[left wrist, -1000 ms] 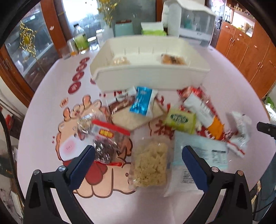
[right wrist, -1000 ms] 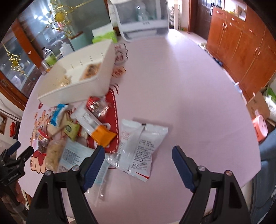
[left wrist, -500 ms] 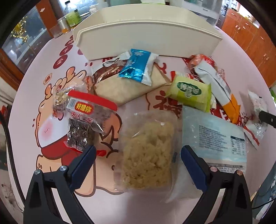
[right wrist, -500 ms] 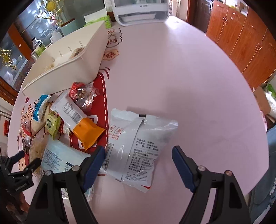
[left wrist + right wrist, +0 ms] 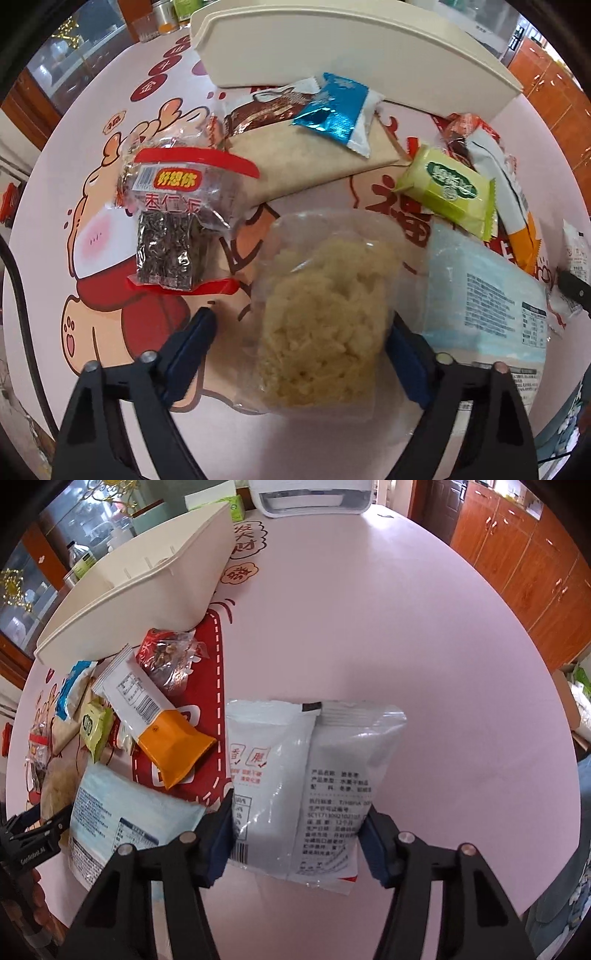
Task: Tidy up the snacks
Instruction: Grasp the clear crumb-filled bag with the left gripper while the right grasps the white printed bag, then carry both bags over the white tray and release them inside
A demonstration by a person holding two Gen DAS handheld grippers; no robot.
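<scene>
A clear bag of pale yellow noodle snack [image 5: 321, 321] lies flat between the blue pads of my left gripper [image 5: 299, 343]. The jaws are closing; the right pad touches the bag's edge and the left pad stands clear of it. In the right wrist view, a white snack bag with printed text [image 5: 306, 775] lies between the pads of my right gripper [image 5: 299, 840]. Those jaws are closing too, with the pads at the bag's side edges and the bag flat on the table. A cream storage bin [image 5: 351, 48] stands behind the snack pile.
Around the noodle bag lie a red-trimmed date pack [image 5: 173, 218], a blue foil sachet [image 5: 336, 107], a green packet [image 5: 447, 188], an orange-ended pack [image 5: 147, 709] and a pale blue bag [image 5: 484, 295]. The pink round table [image 5: 369, 627] drops off near both grippers. Wooden cabinets [image 5: 517, 554] stand beyond.
Both grippers have come down toward the table and their jaws have narrowed. The noodle bag now sits between the left pads and the white bag between the right pads.
</scene>
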